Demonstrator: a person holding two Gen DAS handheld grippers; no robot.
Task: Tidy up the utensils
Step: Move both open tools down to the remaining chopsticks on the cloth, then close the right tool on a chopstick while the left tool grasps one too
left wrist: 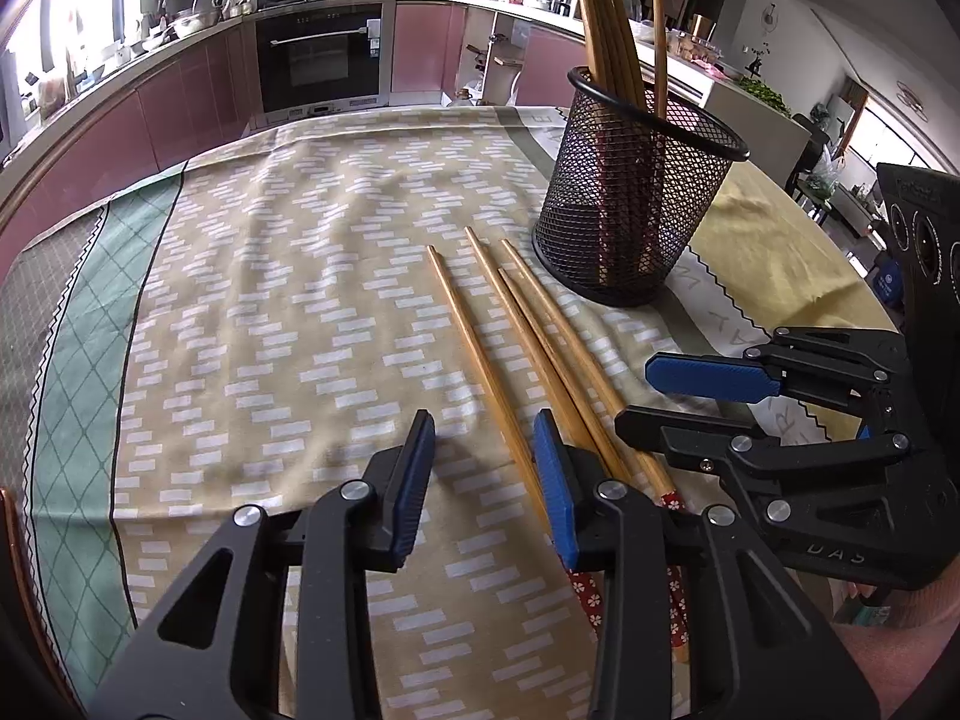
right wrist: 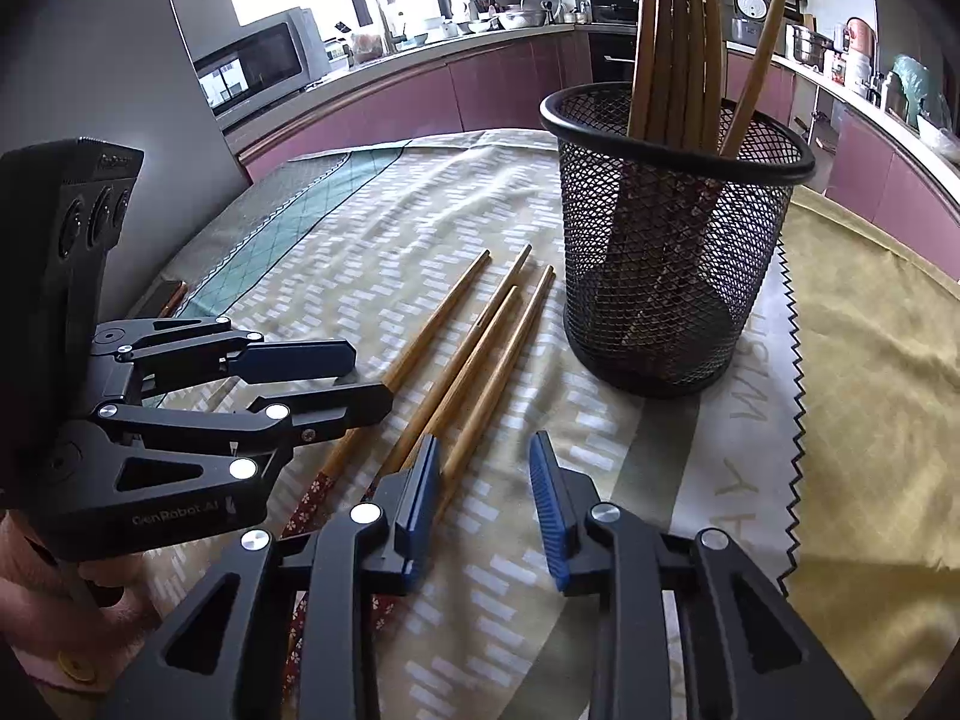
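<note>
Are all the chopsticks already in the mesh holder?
No: four chopsticks lie flat on the tablecloth beside the black mesh holder, which already has several standing in it.

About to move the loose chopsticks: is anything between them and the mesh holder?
Nothing visible. Only bare tablecloth lies between the four chopsticks and the mesh holder; its mouth is partly filled with upright chopsticks.

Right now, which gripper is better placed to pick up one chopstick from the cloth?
Probably left. The left gripper is open with the leftmost chopstick inside its gap, and that one lies apart from the rest. The right gripper is open mostly over bare cloth, beside three bunched chopsticks.
</note>
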